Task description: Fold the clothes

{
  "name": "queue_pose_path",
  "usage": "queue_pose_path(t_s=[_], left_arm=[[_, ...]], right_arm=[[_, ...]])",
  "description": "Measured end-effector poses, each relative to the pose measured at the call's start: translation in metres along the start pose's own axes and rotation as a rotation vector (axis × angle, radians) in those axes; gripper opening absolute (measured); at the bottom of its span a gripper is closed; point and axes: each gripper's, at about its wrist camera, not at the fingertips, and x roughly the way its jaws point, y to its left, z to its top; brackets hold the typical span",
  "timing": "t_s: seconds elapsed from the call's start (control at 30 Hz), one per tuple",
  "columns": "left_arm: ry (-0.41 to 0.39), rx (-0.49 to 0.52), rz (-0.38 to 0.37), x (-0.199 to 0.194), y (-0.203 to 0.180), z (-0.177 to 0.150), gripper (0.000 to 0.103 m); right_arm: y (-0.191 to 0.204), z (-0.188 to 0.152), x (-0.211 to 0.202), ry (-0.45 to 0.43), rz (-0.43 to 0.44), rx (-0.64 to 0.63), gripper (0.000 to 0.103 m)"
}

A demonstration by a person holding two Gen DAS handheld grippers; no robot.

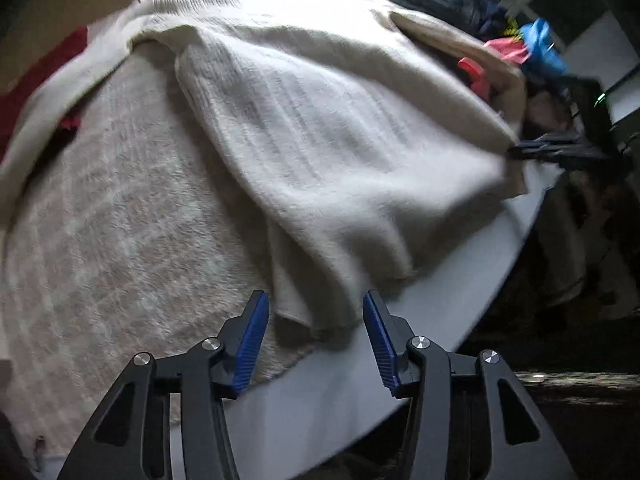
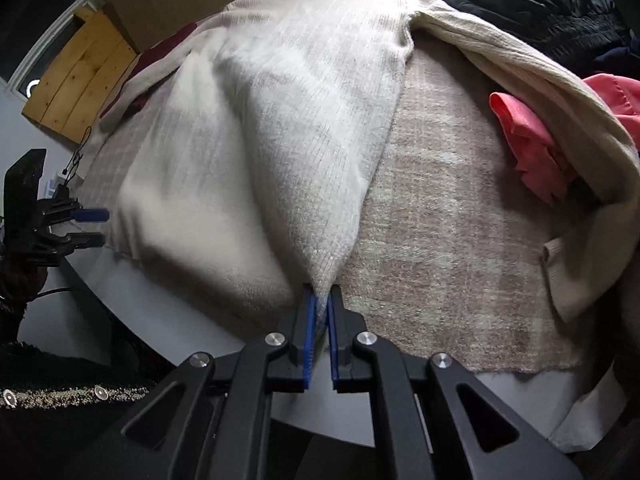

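Closest to me on the right cam: my right gripper [image 2: 320,312] has its blue pads [image 2: 307,344] pinched tight on the hem corner of the cream sweater [image 2: 256,140], fabric pulled up into a ridge from the pinch. On the left cam my left gripper [image 1: 316,316] has fingers wide apart, nothing between them, w/ the other hem corner lying just in front of the tips.

Surface: white table [image 1: 320,408] w/ a curved front edge, covered by a fuzzy pinkish-beige blanket [image 2: 460,240]. Sweater is spread on the blanket, body running away from me, one sleeve [image 2: 520,80] draped off to the right. Left cam is pretty motion-blurred btw.

Farther out: 1 coral-pink garment [image 2: 532,148] tucked by that sleeve, 1 dark red cloth [image 1: 44,76] on the far left, 1 blue thing [image 1: 540,46] (can't tell what), 1 dark jacket pile [image 2: 532,4] at the back. Room bg: wooden plank panel [image 2: 80,84] and a brown board behind it, dark shaggy rug [image 2: 60,380] on the floor.

So 2 grippers, 1 sweater.
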Motion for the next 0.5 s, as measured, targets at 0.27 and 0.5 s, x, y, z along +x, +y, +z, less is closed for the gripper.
queue_pose_path(t_s=[0.27, 0.5], left_arm=[[-0.035, -0.018, -0.042, -0.022, 0.002, 0.008, 0.046], [-0.071, -0.044, -0.089, -0.046, 0.009, 0.016, 0.007]], right_arm=[[-0.008, -0.013, 0.011, 0.027, -0.014, 0.034, 0.039], [0.015, -0.009, 0.003, -0.009, 0.089, -0.022, 0.006]])
